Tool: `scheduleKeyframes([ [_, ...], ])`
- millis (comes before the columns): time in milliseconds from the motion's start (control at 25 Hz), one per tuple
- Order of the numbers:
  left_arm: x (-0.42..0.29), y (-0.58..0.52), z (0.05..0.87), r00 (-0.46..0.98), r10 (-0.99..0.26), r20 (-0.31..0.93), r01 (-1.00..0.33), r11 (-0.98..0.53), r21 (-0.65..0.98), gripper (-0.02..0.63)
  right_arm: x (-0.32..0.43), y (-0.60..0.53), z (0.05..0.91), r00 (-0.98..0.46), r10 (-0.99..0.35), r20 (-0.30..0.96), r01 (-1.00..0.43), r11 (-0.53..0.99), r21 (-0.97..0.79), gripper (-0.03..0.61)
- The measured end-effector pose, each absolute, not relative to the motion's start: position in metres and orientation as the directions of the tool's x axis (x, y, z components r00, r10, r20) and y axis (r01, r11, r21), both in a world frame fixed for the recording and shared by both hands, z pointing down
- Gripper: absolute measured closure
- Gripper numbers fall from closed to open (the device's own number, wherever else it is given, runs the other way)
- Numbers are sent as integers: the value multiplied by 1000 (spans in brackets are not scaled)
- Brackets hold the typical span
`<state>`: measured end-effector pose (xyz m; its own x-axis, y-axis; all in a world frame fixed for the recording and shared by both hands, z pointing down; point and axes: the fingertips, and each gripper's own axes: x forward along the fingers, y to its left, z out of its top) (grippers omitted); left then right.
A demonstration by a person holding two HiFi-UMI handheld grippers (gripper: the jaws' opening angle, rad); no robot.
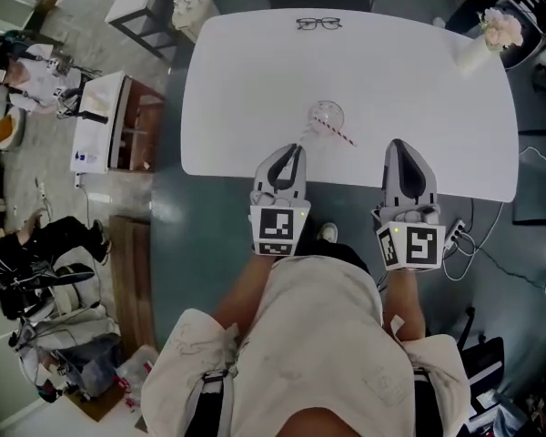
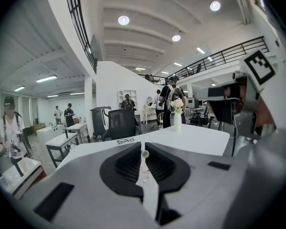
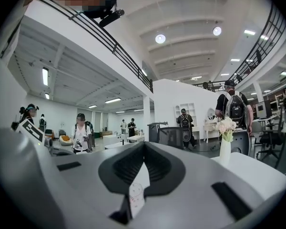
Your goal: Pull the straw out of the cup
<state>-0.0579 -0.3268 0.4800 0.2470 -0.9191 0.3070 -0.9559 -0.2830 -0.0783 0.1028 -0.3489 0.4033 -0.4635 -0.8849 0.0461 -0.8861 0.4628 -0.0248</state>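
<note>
As we look steeply down in the head view, the white table [image 1: 255,80] fills the upper middle of the frame. We hold the left gripper [image 1: 294,148] at lower centre, its tips overlapping the table's near edge and pointing up the frame toward the cup. The right gripper [image 1: 398,146] stands to its right, well apart from the cup. In the left gripper view we see the jaws all but closed, with only a thin slit between them. A small pale round thing [image 2: 144,153] shows in that slit near the tips, and we cannot tell what it is. In the right gripper view the jaws meet at their tips with nothing between them. A white vase [image 1: 478,51] of pale flowers stands at the table's upper right corner. The clear cup [image 1: 332,107] stands upright near the table's centre, just above the left gripper's tips in the frame. A pair of glasses [image 1: 318,24] lies by the far edge, at top centre. The red-and-white striped straw [image 1: 338,135] sits in the cup, leaning out over its rim toward the lower right.
</note>
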Motion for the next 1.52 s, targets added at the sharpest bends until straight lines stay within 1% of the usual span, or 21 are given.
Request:
scheduleKeyframes([
  [320, -70, -298, 402, 193, -972, 134, -973, -207, -100, 589, 116, -329, 376, -471, -882, -14, -882, 470, 12, 575],
  [480, -80, -290, 368, 183, -982, 36, -977, -186, -105, 589, 117, -322, 350, -472, -879, -69, -881, 471, 36, 575],
  [640, -88, -280, 348, 173, -984, -32, -979, -168, -113, 589, 118, -312, 326, -465, -877, -124, -885, 459, 76, 575],
  [840, -93, -270, 320, 152, -978, -142, -974, -123, -190, 589, 119, -306, 302, -462, -867, -186, -887, 453, 91, 575],
  [1000, -92, -270, 309, 150, -975, -167, -976, -119, -183, 589, 124, -302, 289, -446, -869, -215, -895, 429, 124, 575],
  [1200, -87, -268, 299, 160, -967, -196, -975, -124, -183, 589, 132, -296, 285, -426, -878, -219, -904, 404, 137, 575],
  [1520, -83, -266, 296, 153, -969, -195, -974, -115, -195, 589, 134, -295, 286, -429, -879, -208, -902, 406, 145, 575],
])
